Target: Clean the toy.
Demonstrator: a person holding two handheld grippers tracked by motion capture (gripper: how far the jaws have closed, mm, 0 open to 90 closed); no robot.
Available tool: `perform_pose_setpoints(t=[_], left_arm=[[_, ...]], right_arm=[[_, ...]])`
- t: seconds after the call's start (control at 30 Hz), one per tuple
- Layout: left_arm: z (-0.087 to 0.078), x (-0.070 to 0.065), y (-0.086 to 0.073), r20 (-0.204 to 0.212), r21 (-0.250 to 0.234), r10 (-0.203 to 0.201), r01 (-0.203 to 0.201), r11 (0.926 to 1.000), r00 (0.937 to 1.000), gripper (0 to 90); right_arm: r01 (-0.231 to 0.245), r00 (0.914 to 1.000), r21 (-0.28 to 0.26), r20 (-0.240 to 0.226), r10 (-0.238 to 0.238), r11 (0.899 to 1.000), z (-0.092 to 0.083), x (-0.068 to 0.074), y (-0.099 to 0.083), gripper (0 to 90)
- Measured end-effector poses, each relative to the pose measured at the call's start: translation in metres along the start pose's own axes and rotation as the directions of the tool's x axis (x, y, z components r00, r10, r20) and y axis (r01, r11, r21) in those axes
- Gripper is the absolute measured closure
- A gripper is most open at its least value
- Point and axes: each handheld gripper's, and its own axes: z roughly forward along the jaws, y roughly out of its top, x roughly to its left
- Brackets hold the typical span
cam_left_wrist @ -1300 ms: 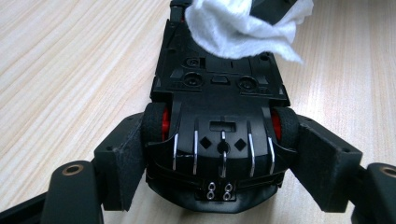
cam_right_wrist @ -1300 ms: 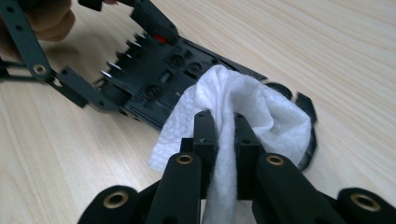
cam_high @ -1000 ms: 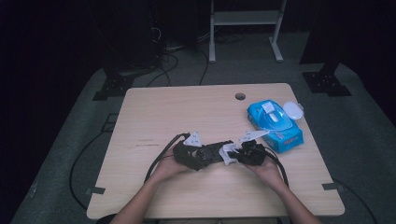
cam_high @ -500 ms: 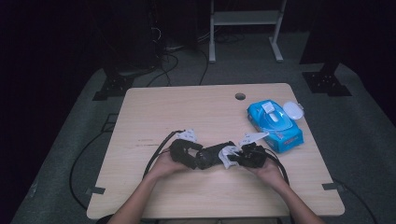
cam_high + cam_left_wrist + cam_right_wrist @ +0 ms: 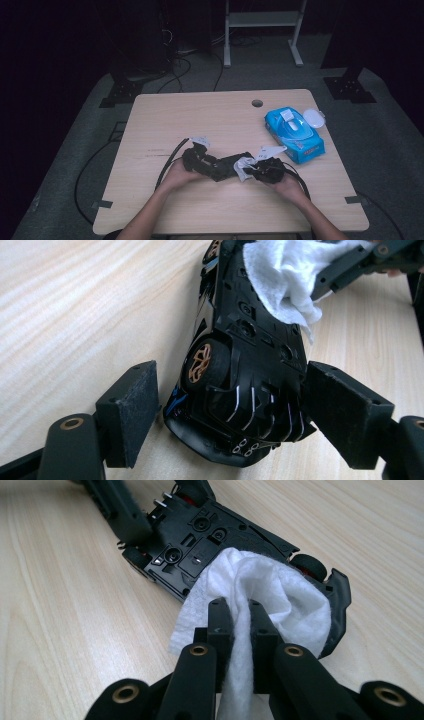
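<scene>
Black plastic takes up the middle of the surface (image 5: 200, 115): a toy car (image 5: 250, 365) lies near the front edge, tipped onto its side so its underside faces up and outward. That looks deliberate, since it puts the chassis within reach for cleaning. On the left, the left claw (image 5: 230, 410) brackets the car's tail, one pad on each flank, and its jaws have just been closing a little on it. This hold seems meant to stop the car rolling back onto its wheels. Further right, a white wipe (image 5: 280, 595) is bunched against the chassis near the nose. The right claw (image 5: 241, 625) is pressed together on a fold of it, so the loose cloth can be rubbed over the plastic. Well to the right sits the blue pack (image 5: 295, 132) with its lid (image 5: 313, 117) flipped open, probably where the wipe came from.
</scene>
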Motion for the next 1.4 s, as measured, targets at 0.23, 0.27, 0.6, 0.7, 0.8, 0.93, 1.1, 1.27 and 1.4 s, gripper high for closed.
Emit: perform_pose_setpoints(t=[0.23,0.27,0.6,0.7,0.8,0.93,1.1,1.27,1.4], left_arm=[[0.001,0.003,0.0,0.049,0.014,-0.042,0.042,0.999,0.9979,27.1],[0.002,0.002,0.0,0.048,0.014,-0.039,0.039,0.9991,0.9981,27.3],[0.0,-0.024,0.005,-0.078,0.023,0.119,-0.117,0.9928,0.9899,27.6],[-0.001,-0.034,0.005,-0.131,0.035,0.189,-0.186,0.9819,0.9732,27.6],[-0.001,-0.039,0.004,-0.152,0.037,0.219,-0.216,0.9757,0.9638,27.9],[-0.002,-0.04,0.002,-0.151,0.028,0.238,-0.236,0.9713,0.9594,28.0],[-0.002,-0.037,0.001,-0.14,0.024,0.218,-0.217,0.9758,0.9658,27.5],[-0.001,-0.032,0.001,-0.12,0.008,0.173,-0.174,0.9848,0.9775,27.3],[-0.001,-0.03,0.001,-0.111,0.007,0.161,-0.161,0.987,0.9807,27.2]], right_arm=[[0.031,0.9994,-0.007,0.014,-0.031,0.999,-0.002,0.004,-0.003,83.5],[0.034,0.9993,-0.006,0.015,-0.034,0.999,-0.002,0.005,-0.003,83.5],[0.047,0.9988,-0.012,0.018,-0.046,0.999,-0.004,0.009,-0.008,83.6],[0.055,0.9983,-0.014,0.022,-0.055,0.998,-0.004,0.011,-0.01,83.6],[0.054,0.9983,-0.013,0.023,-0.053,0.998,-0.005,0.012,-0.011,83.6],[0.055,0.9982,-0.015,0.024,-0.055,0.998,-0.005,0.013,-0.012,83.7],[0.049,0.9985,-0.023,0.027,-0.048,0.999,-0.005,0.013,-0.013,83.8],[0.041,0.9987,-0.029,0.032,-0.04,0.999,-0.004,0.014,-0.014,84.1],[0.039,0.9986,-0.031,0.035,-0.038,0.999,-0.004,0.013,-0.014,84.2]])
